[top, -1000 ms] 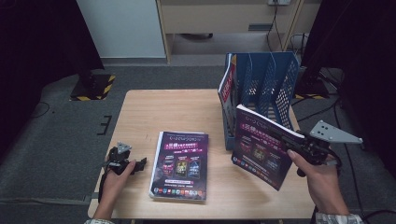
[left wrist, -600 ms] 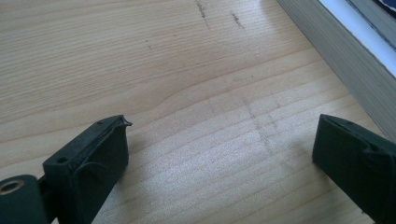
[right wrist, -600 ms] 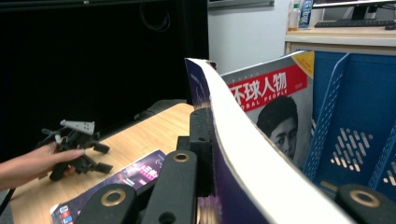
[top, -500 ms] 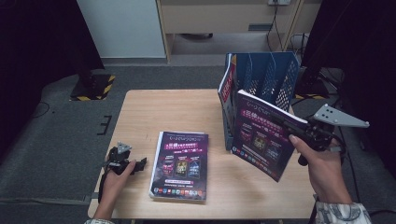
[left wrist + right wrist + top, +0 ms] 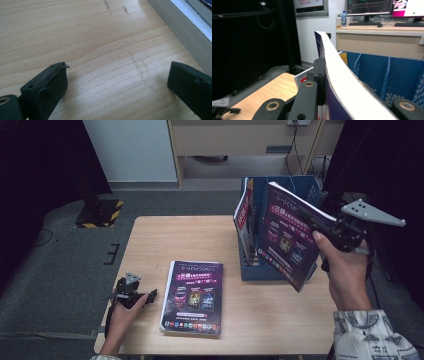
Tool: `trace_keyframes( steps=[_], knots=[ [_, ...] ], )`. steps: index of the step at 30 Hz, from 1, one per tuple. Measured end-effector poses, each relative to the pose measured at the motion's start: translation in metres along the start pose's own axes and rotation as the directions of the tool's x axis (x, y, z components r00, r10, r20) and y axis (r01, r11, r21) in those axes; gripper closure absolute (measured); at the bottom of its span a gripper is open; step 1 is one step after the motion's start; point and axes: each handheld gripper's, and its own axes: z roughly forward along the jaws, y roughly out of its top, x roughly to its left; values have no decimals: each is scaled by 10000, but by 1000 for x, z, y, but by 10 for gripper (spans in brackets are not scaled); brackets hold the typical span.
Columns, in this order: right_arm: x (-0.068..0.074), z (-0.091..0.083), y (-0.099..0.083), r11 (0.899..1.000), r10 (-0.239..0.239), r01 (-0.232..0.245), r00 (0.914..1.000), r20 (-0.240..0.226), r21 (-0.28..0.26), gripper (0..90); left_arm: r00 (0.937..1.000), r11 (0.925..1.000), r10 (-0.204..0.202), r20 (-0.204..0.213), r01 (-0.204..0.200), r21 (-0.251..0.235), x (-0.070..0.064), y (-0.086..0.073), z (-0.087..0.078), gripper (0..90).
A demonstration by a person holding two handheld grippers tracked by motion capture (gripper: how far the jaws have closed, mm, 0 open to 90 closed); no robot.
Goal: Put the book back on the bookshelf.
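My right gripper (image 5: 320,226) is shut on a purple-covered book (image 5: 287,237), held nearly upright in the air just in front of the blue file rack (image 5: 252,195). In the right gripper view the book's white page edge (image 5: 342,82) runs up between the jaws. A second purple book (image 5: 192,297) lies flat on the wooden table (image 5: 175,237). One red-and-white book (image 5: 243,220) stands in the rack's left slot. My left gripper (image 5: 148,296) rests open on the table left of the flat book; its jaws (image 5: 117,82) stand wide over bare wood.
The blue rack (image 5: 387,72) has several slots behind the held book. A desk with monitors (image 5: 372,7) stands beyond the table. A yellow-black striped stand base (image 5: 100,212) sits on the floor at the left. The flat book's page edge (image 5: 182,32) is close to the left gripper.
The right gripper has lifted the book from a slant over the table to nearly upright and carried it back toward the rack. The left gripper has stayed put.
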Motion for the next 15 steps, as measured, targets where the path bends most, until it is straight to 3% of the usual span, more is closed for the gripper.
trace_keyframes(
  steps=[8, 15],
  knots=[
    [-2, 14, 12, 9997, -86, 71, 9980, 628, 245, 825, 10000, 10000, -49, -43, 49, 12, 0, 0, 0, 14],
    [-14, 32, 15, 9991, -143, 102, 9950, 987, 416, 825, 10000, 10000, -75, -53, 75, 9, 0, -1, -1, 11]
  ],
)
